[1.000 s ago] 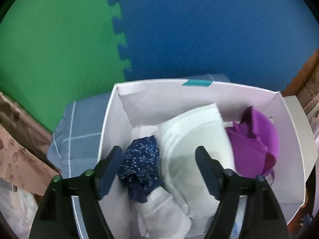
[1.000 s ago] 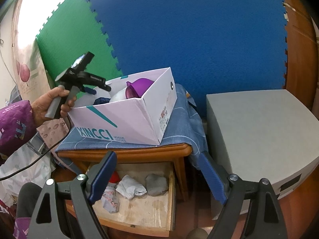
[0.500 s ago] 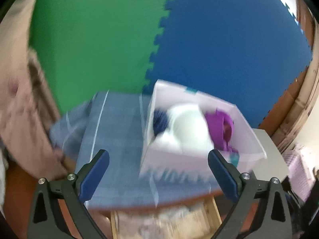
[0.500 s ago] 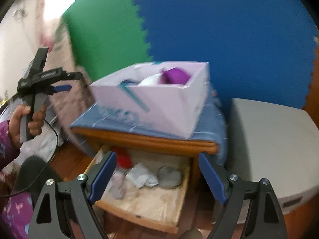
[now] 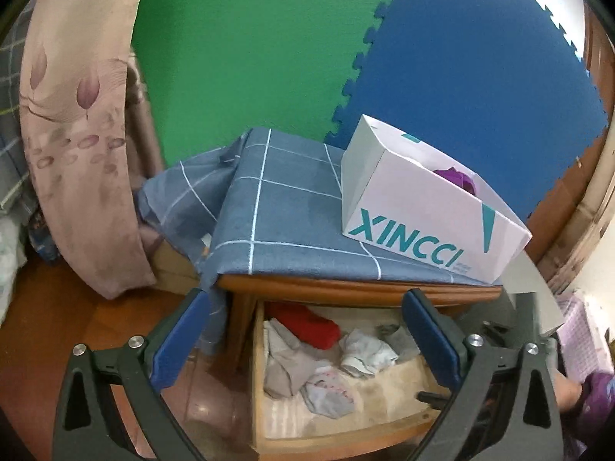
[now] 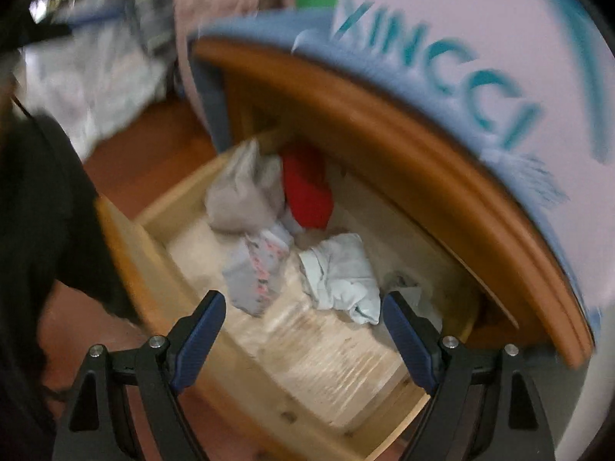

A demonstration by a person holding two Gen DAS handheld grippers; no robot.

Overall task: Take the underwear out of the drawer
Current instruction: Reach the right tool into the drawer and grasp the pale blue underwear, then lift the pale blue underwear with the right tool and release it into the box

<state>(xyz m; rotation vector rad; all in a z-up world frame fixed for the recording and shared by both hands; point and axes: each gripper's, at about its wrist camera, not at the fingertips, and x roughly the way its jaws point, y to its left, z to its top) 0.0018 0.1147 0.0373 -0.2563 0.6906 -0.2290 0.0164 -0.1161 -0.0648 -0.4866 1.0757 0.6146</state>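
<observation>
The wooden drawer [image 5: 330, 441] stands pulled out under the nightstand. In it lie a red garment [image 5: 307, 326], a beige-grey one [image 5: 284, 372], a pale patterned pair [image 5: 326, 399] and a whitish crumpled pair [image 5: 365, 351]. My left gripper [image 5: 307, 299] is open and empty, back from the nightstand and above the drawer front. My right gripper [image 6: 303, 301] is open and empty, pointing steeply down into the drawer [image 6: 127, 246]. It hangs just above the patterned pair [image 6: 257, 272] and the whitish pair [image 6: 338, 272]. The right wrist view is blurred.
A white XINCCI box [image 5: 423, 230] holding a purple garment [image 5: 457, 178] sits on the blue checked cloth [image 5: 276, 223] over the nightstand. A pink floral fabric [image 5: 77, 134] hangs at left. Green [image 5: 250, 57] and blue foam mats [image 5: 461, 77] line the wall. A purple sleeve [image 5: 592, 407] shows at lower right.
My left gripper drew back from over the box, sank, and its jaws spread wider. My right gripper dropped, rolled and tipped down close over the clothes in the drawer.
</observation>
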